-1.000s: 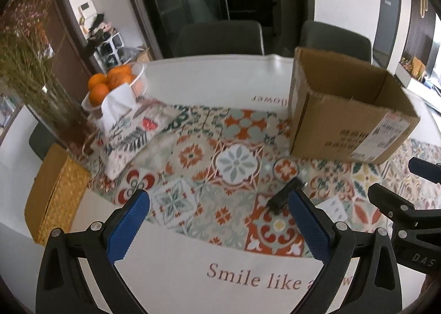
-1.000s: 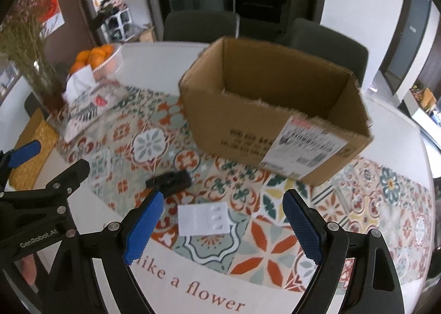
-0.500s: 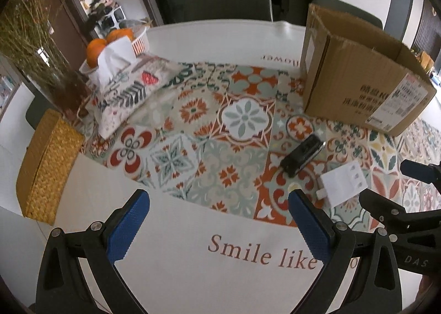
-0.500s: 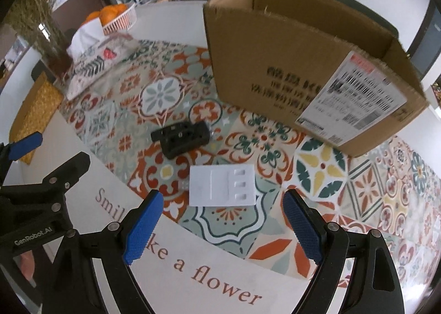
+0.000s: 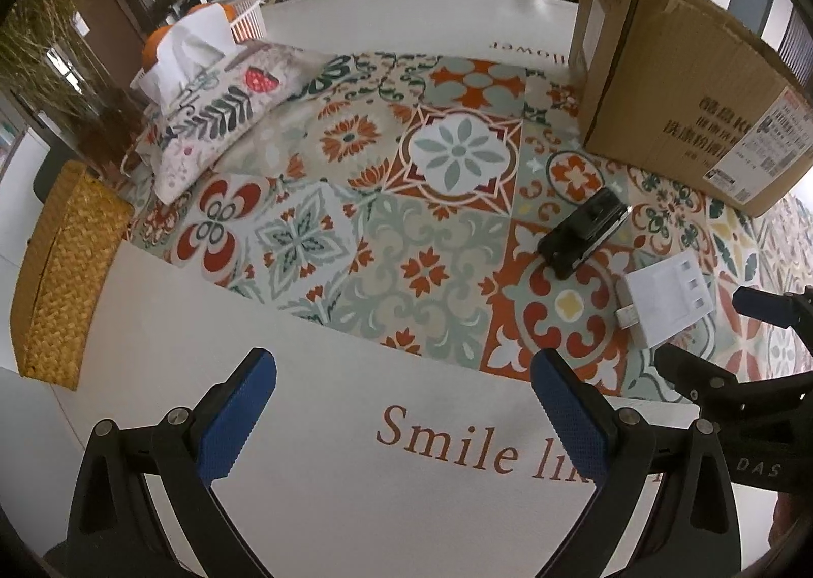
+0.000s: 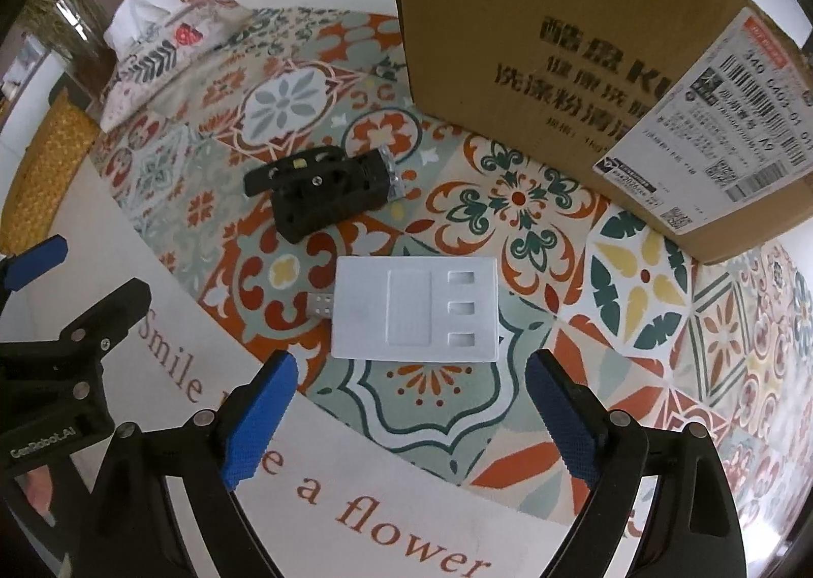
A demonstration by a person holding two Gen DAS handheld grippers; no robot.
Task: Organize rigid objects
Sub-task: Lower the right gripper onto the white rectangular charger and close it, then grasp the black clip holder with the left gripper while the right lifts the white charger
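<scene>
A flat white plastic part [image 6: 414, 311] with three small slots lies on the patterned tablecloth, just ahead of my open, empty right gripper [image 6: 409, 413]. It also shows in the left wrist view [image 5: 665, 301]. A black perforated block [image 6: 325, 189] lies just beyond it, and shows right of centre in the left wrist view [image 5: 584, 230]. A brown cardboard box [image 6: 584, 60] stands behind both parts; it is at the far right in the left wrist view [image 5: 686, 85]. My left gripper [image 5: 404, 413] is open and empty over the white table edge, left of the parts.
A floral tissue pouch [image 5: 218, 116] lies at the back left, with a white basket of oranges [image 5: 244, 19] behind it. A woven yellow box [image 5: 66, 268] sits at the table's left edge beside a vase of dried stems [image 5: 56, 85]. Chairs stand beyond the table.
Both grippers have moved forward and down toward the table. The white part and black block now look larger and closer. Both grippers stay open.
</scene>
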